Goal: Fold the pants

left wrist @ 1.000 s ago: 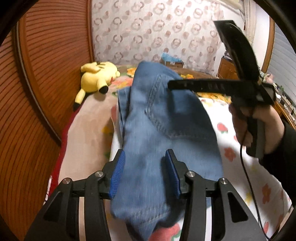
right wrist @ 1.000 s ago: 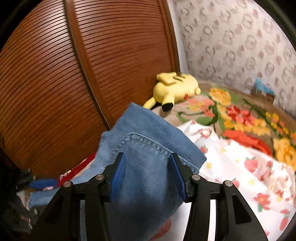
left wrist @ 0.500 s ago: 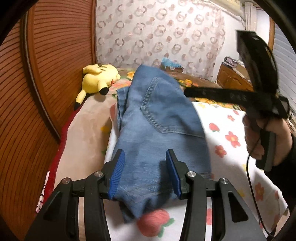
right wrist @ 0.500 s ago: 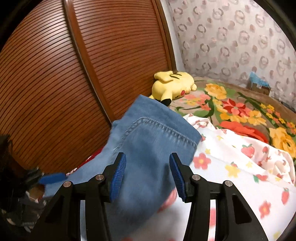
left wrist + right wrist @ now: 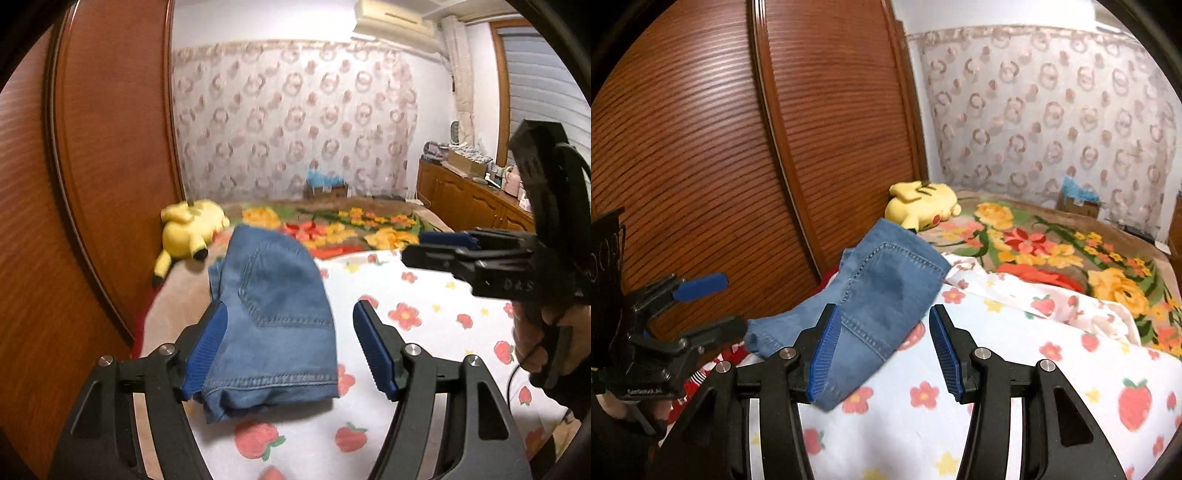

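The blue denim pants (image 5: 273, 314) lie folded in a small stack on the white strawberry-print sheet (image 5: 424, 321), near the bed's left edge. My left gripper (image 5: 290, 347) hovers above their near end. Its jaws are opening, and the blue pads stand wide of the cloth without touching it. In the right wrist view the pants (image 5: 886, 288) lie beyond my right gripper (image 5: 884, 343), which is open with nothing pressed between its pads. A hand holds the right gripper (image 5: 424, 247) at the right of the left wrist view. The left gripper (image 5: 705, 306) appears at the left of the right wrist view.
A yellow plush toy (image 5: 192, 230) lies at the head of the bed beside the slatted wooden wardrobe door (image 5: 701, 147). A flowered blanket (image 5: 1052, 251) covers the far half of the bed. A wooden cabinet (image 5: 472, 199) with clutter on it stands at the right wall.
Both grippers have drawn back and risen away from the pants. The left jaws have spread wider. The pants stay folded on the sheet.
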`<state>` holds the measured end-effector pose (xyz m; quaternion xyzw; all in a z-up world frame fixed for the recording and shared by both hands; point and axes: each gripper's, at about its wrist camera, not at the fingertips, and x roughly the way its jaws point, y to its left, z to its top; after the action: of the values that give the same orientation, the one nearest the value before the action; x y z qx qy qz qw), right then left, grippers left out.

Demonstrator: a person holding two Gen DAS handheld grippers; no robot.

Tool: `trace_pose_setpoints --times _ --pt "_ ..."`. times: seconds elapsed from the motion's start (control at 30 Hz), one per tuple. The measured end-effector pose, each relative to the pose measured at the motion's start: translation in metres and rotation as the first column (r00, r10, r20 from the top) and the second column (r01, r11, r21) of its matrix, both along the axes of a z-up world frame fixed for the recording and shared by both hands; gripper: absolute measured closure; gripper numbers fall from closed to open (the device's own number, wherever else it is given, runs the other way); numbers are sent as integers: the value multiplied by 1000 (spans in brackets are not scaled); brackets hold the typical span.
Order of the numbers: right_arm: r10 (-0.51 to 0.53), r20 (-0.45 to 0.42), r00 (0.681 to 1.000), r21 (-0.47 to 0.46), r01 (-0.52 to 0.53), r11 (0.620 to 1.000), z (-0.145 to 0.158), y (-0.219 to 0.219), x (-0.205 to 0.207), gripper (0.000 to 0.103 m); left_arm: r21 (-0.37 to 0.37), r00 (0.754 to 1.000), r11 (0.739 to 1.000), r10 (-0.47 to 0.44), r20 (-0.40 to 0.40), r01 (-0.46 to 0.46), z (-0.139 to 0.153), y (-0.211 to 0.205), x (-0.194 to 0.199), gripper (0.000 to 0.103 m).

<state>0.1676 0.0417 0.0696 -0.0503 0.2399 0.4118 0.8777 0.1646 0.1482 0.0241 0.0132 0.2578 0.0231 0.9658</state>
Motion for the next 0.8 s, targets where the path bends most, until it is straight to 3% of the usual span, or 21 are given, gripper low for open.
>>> trace_pose_setpoints --times 0.07,0.13,0.43,0.6,0.8 --pt "-30 25 999 30 29 999 5 -19 -17 51 22 999 1000 -4 39 3 11 -11 -9 29" --pt "-54 50 997 42 52 998 10 -34 -31 51 26 998 1000 -9 67 8 18 -17 -15 6" --pt "-151 124 981 64 144 988 27 -90 -89 51 34 983 998 -50 176 45 51 -47 -45 5" --pt "-192 158 969 66 184 981 29 -106 -123 39 43 979 998 -56 194 48 59 -69 -63 5" --pt "-258 196 946 74 248 966 28 -104 -167 37 8 978 997 -82 192 82 59 -88 -77 5"
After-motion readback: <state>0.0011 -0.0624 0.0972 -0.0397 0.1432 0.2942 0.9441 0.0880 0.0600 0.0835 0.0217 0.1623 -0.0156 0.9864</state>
